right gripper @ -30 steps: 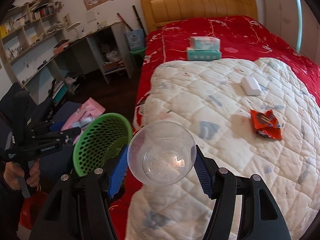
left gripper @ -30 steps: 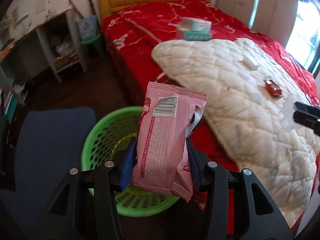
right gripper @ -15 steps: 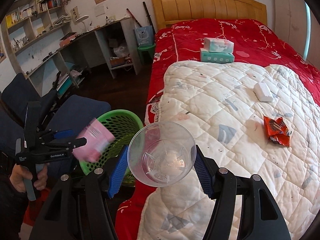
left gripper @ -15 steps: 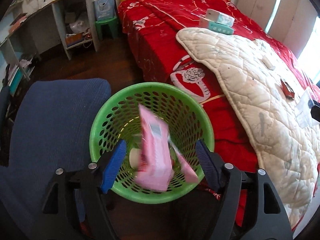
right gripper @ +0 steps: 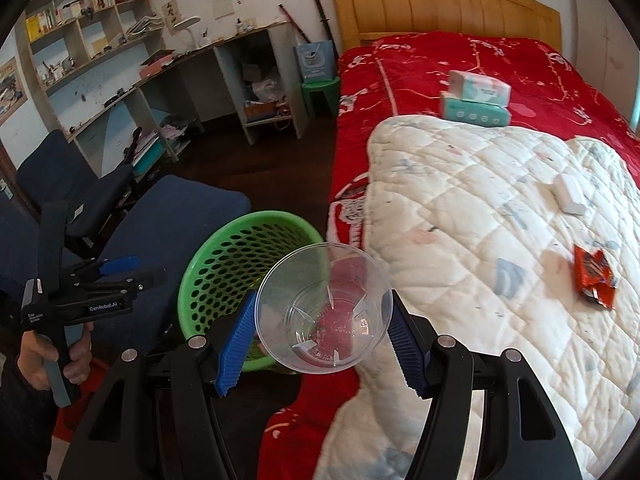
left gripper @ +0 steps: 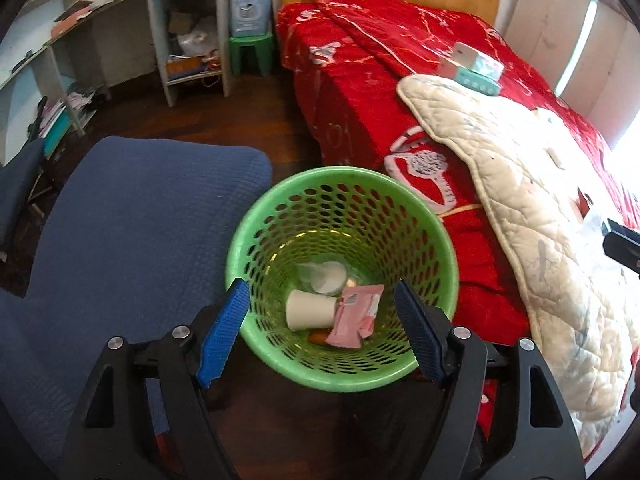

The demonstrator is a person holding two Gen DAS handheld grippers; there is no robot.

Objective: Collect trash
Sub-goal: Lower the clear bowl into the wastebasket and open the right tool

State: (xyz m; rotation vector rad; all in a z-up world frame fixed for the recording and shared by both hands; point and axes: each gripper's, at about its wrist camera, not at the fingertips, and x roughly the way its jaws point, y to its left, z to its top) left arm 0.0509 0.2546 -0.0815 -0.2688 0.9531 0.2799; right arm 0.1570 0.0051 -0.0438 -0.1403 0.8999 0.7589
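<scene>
A green perforated trash basket (left gripper: 264,240) stands on the floor beside the bed; it also shows in the right wrist view (right gripper: 208,256). Inside lie a pink snack wrapper (left gripper: 354,316), a white paper cup (left gripper: 308,314) and a clear cup (left gripper: 324,276). My left gripper (left gripper: 322,332) hangs open and empty above the basket. My right gripper (right gripper: 322,338) is shut on a clear plastic cup (right gripper: 324,306), held over the bed's edge just right of the basket. A red-orange wrapper (right gripper: 596,276) lies on the white quilt (right gripper: 480,208).
A blue chair seat (left gripper: 132,232) sits left of the basket. The bed has a red cover (right gripper: 420,68) with two tissue packs (right gripper: 476,98) and a small white block (right gripper: 570,196). A desk with shelves (right gripper: 160,92) and a green stool (right gripper: 320,92) stand behind.
My left gripper opened and the pink wrapper fell into the basket. The right gripper with the clear cup moved left toward the basket.
</scene>
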